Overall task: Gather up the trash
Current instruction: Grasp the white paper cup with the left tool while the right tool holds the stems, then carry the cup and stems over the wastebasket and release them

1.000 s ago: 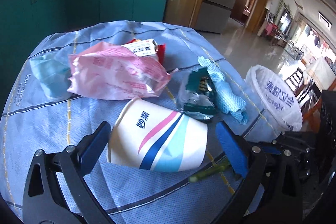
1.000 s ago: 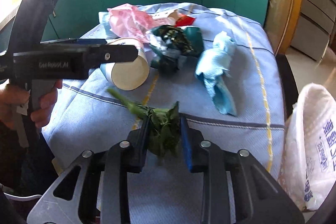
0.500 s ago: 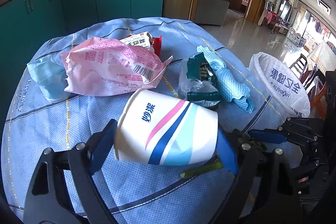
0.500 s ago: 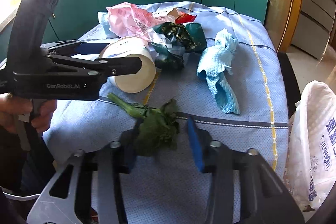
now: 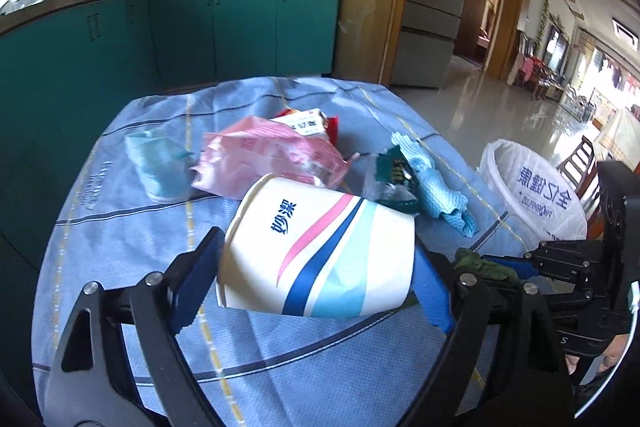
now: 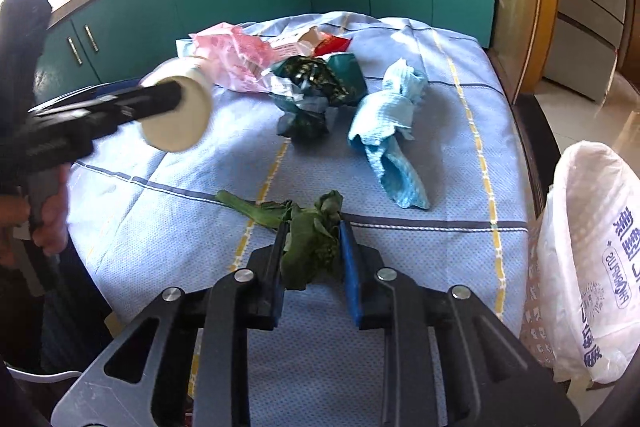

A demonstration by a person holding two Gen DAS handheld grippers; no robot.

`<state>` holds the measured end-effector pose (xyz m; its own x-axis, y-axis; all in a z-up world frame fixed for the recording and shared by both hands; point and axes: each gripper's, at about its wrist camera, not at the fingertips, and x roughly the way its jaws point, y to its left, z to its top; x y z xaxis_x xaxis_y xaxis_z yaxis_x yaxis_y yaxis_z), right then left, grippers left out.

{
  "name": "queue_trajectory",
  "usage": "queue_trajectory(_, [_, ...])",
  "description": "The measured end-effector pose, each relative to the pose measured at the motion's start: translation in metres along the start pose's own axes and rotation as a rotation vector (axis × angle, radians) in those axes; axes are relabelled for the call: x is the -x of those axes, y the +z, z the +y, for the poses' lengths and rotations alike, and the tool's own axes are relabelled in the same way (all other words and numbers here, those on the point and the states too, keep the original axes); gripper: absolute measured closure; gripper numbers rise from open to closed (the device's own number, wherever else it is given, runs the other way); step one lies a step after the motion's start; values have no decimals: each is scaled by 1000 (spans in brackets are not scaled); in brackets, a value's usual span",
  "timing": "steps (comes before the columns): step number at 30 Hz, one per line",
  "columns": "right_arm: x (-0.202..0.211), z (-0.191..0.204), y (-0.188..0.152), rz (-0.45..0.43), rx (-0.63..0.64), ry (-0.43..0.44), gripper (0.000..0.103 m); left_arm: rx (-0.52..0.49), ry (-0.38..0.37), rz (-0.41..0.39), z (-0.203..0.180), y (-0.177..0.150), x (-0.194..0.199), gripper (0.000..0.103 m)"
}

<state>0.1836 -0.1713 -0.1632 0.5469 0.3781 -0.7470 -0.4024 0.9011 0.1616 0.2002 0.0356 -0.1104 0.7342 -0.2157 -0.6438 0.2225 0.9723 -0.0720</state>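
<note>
On the table: a blue striped cloth (image 6: pixel 400 227) covers it, with trash spread across the far half.
Left gripper (image 5: pixel 316 267): its blue pads press on both sides of a paper cup (image 5: pixel 320 255) lying sideways, white with pink and blue stripes; the cup is held clear of the cloth.
Right gripper (image 6: pixel 312 247): its jaws are closing on a wilted green vegetable (image 6: pixel 308 243), the leafy end caught between the pads and the stalk trailing out to the left over the cloth.
Pink wrapper (image 5: pixel 272 159): crumpled, behind the cup, with a small white and red carton (image 5: pixel 308 121) just beyond it.
Pale blue pouch (image 5: pixel 158 163): left of the pink wrapper.
Dark green foil bag (image 6: pixel 316 87): crushed, near the middle of the table.
Blue rag (image 6: pixel 394 131): bunched up just right of the foil bag.
White trash bag (image 6: pixel 588 247): open, off the right edge of the table, printed with blue lettering.
Background: teal cabinets (image 5: pixel 240 27) under a counter with pots.
</note>
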Motion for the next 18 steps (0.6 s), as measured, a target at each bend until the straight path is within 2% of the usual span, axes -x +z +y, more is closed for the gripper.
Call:
queue_trajectory(1, [0,0,0,2,0,0,74,14,8,-8,4,0,5,16])
queue_trajectory(2, [-1,1,-1,5,5,-2,67,20,12,-12,6,0,6,16])
queue_trajectory(3, [-3,3,-1,7,10,-7,52,24,15,-16,8,0,8,16])
queue_trajectory(5, [-7,4,-1,9,18,-26,35,26,20,-25,10,1,13,16])
queue_trajectory(9, [-15,10,-1,29,36,-31,36,32,26,-51,10,3,22,16])
queue_trajectory(10, [-14,13,-2,27,44,-14,38,31,29,-59,9,4,25,16])
queue_trajectory(12, [-12,15,-5,23,58,4,69,29,36,-81,5,7,31,16])
queue_trajectory(14, [-6,15,-6,11,58,14,80,26,35,-99,-2,10,35,16])
queue_trajectory(18, [27,-2,-10,-77,15,-51,81,-15,28,-137,-29,20,40,16])
